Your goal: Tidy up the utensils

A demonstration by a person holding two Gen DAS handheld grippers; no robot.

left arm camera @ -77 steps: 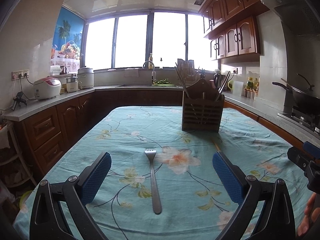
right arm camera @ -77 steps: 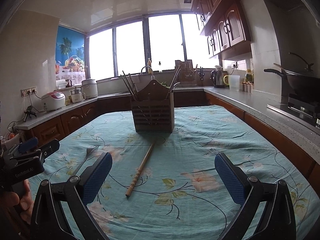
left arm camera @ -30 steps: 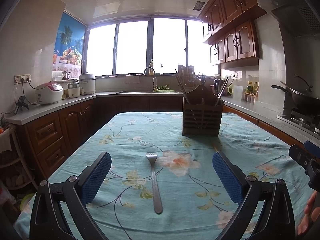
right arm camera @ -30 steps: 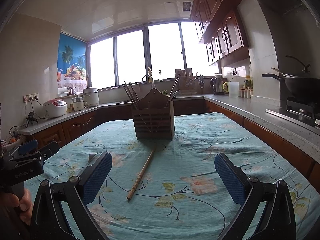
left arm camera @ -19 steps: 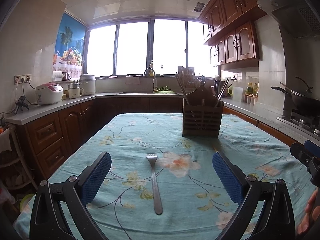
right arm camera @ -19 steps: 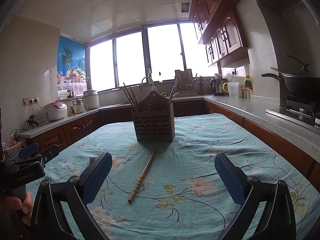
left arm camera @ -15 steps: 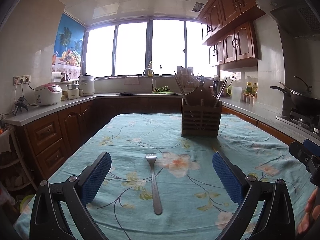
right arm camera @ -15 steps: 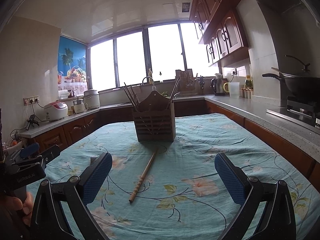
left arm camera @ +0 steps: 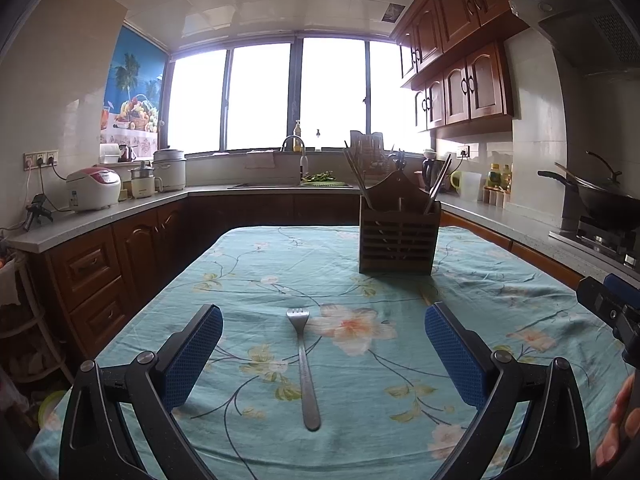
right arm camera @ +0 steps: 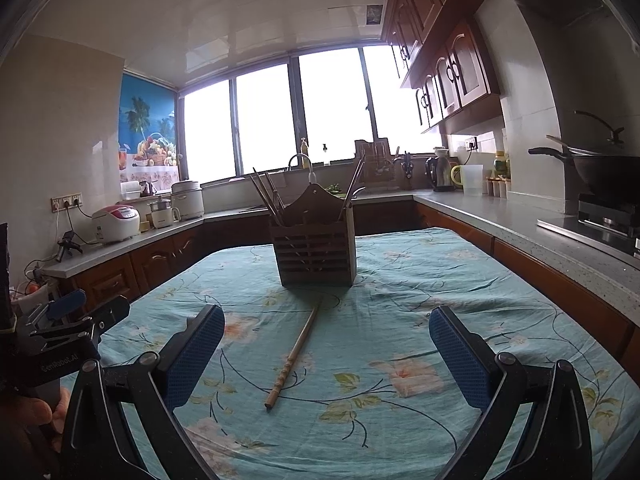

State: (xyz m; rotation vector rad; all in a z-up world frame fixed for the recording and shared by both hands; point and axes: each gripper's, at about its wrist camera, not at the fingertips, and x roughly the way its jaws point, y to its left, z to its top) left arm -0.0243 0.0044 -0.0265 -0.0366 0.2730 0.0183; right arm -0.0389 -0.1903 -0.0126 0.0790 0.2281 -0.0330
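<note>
A steel fork (left arm camera: 304, 364) lies on the floral tablecloth, tines pointing away, right between the spread fingers of my left gripper (left arm camera: 324, 350), which is open and holds nothing. A wooden chopstick (right arm camera: 294, 356) lies slanted on the cloth between the fingers of my right gripper (right arm camera: 326, 350), also open and bare. Farther back stands a slatted wooden utensil holder (left arm camera: 397, 238) (right arm camera: 314, 250) with several chopsticks leaning out of it. Both grippers hover above the table, short of the utensils' near ends.
The table (right arm camera: 460, 288) wears a teal flowered cloth. Wooden counters run along both sides, with a rice cooker (left arm camera: 94, 188) at left and a wok on the stove (left arm camera: 600, 200) at right. The other gripper's body and a hand show at each view's edge.
Both views have shifted only slightly; the holder and utensils sit a little differently in frame. Fork and chopstick have not moved, and both grippers stay open.
</note>
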